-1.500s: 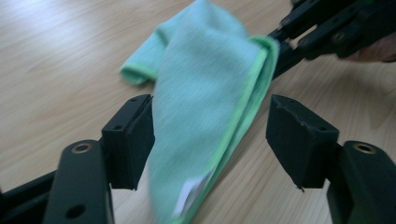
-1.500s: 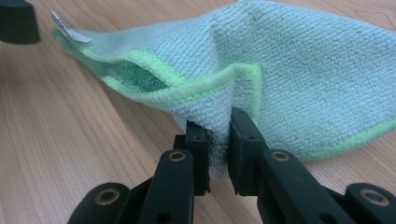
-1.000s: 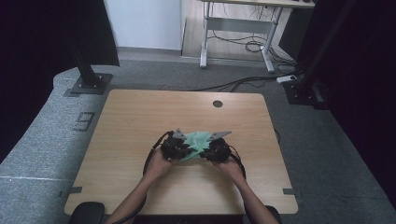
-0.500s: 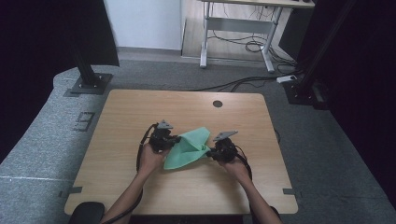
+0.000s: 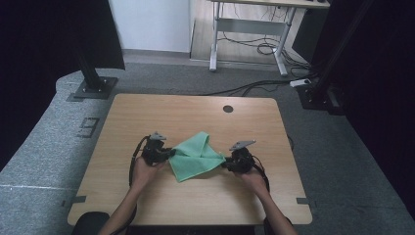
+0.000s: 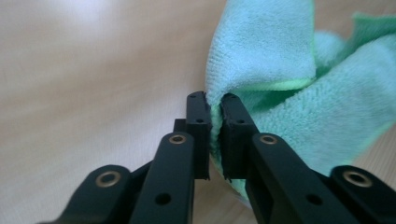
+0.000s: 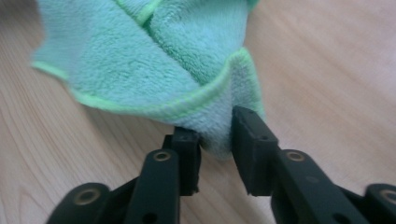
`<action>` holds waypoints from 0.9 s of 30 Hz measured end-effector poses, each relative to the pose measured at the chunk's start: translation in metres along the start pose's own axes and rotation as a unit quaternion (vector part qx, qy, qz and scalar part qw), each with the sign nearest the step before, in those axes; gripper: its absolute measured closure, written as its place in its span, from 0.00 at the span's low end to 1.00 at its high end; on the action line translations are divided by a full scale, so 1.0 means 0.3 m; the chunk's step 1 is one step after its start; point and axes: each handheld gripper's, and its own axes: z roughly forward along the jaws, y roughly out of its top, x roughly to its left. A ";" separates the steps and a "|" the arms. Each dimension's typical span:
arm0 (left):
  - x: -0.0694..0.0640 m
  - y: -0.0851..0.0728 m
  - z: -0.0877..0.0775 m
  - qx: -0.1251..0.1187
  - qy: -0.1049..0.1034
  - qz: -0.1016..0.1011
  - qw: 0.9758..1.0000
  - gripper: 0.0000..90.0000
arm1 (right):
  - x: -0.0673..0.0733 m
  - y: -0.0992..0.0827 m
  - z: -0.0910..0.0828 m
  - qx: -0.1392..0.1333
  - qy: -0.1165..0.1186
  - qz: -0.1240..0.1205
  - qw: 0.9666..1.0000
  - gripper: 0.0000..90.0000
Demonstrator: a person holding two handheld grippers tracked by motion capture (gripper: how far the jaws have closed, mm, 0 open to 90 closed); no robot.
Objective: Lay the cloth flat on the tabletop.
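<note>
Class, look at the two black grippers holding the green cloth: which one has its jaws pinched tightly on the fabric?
The left gripper: its jaws squeeze the green microfibre cloth. The right gripper shows a gap.

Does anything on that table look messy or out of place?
Only the green cloth: it lies crumpled and unevenly folded on the wooden table, pinched by the left tool. The right tool has been opening, a cloth corner between its jaws.

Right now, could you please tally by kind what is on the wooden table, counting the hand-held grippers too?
Green cloth: 1
Left hand-held gripper, black: 1
Right hand-held gripper, black: 1
Hand-held grippers together: 2
Total: 3 things on the table
</note>
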 end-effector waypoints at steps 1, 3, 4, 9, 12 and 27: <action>0.000 0.000 0.000 0.000 0.000 0.000 1.000 0.86 | 0.000 0.000 0.000 0.000 0.000 0.000 1.000 0.73; 0.016 -0.039 0.008 0.012 0.004 -0.006 1.000 0.74 | -0.002 -0.016 -0.004 0.005 -0.008 -0.002 1.000 0.62; 0.021 -0.047 0.004 0.013 0.007 -0.006 1.000 0.67 | -0.004 -0.020 -0.012 0.005 -0.010 0.000 1.000 0.57; 0.033 -0.056 -0.035 0.011 0.020 0.003 1.000 0.45 | -0.014 -0.033 -0.059 0.006 -0.022 -0.003 1.000 0.46; 0.027 -0.041 -0.085 0.003 0.022 0.011 1.000 0.39 | -0.034 -0.039 -0.124 -0.007 -0.035 0.004 0.999 0.45; -0.030 -0.018 -0.076 0.038 0.020 0.059 0.997 0.32 | 0.023 0.102 -0.069 -0.037 -0.006 -0.009 0.999 0.44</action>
